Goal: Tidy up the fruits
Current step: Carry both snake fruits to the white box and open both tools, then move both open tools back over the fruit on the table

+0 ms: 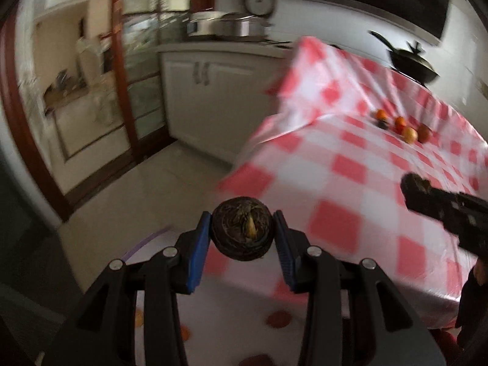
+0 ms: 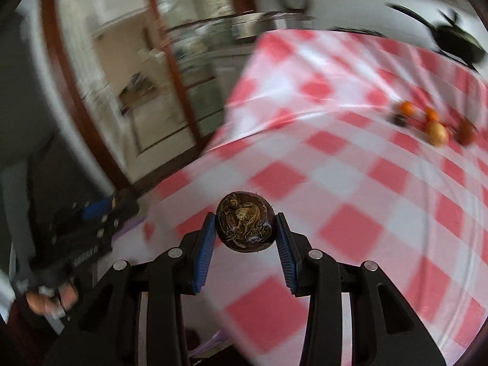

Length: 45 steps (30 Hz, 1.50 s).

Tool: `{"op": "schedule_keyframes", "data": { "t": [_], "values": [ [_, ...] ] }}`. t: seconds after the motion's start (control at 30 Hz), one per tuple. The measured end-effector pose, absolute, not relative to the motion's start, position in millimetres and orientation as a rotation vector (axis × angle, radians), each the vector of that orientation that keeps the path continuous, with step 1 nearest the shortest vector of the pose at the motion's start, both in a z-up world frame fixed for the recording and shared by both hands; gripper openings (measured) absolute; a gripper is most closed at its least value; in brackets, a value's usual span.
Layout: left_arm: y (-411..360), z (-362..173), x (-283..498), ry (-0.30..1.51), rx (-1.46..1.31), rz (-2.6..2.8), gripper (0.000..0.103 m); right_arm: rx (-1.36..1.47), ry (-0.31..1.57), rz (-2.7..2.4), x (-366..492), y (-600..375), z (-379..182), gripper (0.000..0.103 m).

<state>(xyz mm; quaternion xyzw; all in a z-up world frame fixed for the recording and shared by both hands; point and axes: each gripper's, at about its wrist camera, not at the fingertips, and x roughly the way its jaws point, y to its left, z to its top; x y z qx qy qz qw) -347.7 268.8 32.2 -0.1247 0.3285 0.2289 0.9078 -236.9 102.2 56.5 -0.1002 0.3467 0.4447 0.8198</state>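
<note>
Left gripper (image 1: 242, 233): clamped on a dark round fruit (image 1: 241, 231). Right gripper (image 2: 243, 227): likewise, its own dark fruit (image 2: 243, 222). Risk: round skins may slip your pads; fruit cluster (image 2: 433, 122) far ahead on bench (image 2: 350, 183).

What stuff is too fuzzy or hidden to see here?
- Far fruit pile, both views: small and blurred, so the kinds are unclear.
- Dark round fruit in the left gripper: its underside faces away.
- Right gripper, left view: cut off by the edge.
- Table's near side, right view: hidden behind the gripper body.
</note>
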Motion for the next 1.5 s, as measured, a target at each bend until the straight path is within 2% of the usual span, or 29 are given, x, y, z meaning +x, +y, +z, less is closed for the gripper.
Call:
{"op": "schedule_keyframes", "data": {
  "t": [0.27, 0.57, 1.0, 1.1, 1.13, 1.17, 1.2, 1.23, 1.27, 1.37, 1.5],
  "values": [
    [318, -27, -396, 0.813, -0.341, 0.596, 0.041, -0.532, 0.727, 1.156, -322, 173, 11, 0.039],
    [338, -91, -400, 0.989, -0.378, 0.650, 0.041, -0.846, 0.882, 1.190, -362, 234, -88, 0.039],
    [350, -126, -393, 1.084, -0.415, 0.679, 0.042, -0.957, 0.924, 1.200, -378, 254, -129, 0.040],
    [352, -126, -394, 1.091, -0.430, 0.689, 0.042, -0.922, 0.944, 1.200, -375, 252, -126, 0.044],
    [351, -125, -393, 1.092, -0.431, 0.696, 0.044, -0.914, 0.939, 1.201, -374, 251, -123, 0.051],
    [351, -124, -394, 1.089, -0.429, 0.706, 0.054, -0.911, 0.935, 1.201, -371, 250, -120, 0.058],
    [351, -121, -394, 1.082, -0.428, 0.720, 0.064, -0.901, 0.928, 1.206, -371, 248, -115, 0.061],
    [351, -117, -395, 1.069, -0.426, 0.736, 0.084, -0.891, 0.921, 1.213, -374, 248, -112, 0.062],
    [351, -112, -396, 1.051, -0.419, 0.756, 0.088, -0.877, 0.905, 1.222, -375, 245, -106, 0.063],
    [350, -100, -393, 1.047, -0.392, 0.778, 0.090, -0.860, 0.866, 1.236, -378, 236, -92, 0.069],
    [348, -72, -389, 0.979, -0.352, 0.869, 0.090, -0.811, 0.789, 1.264, -380, 216, -60, 0.069]
  ]
}}
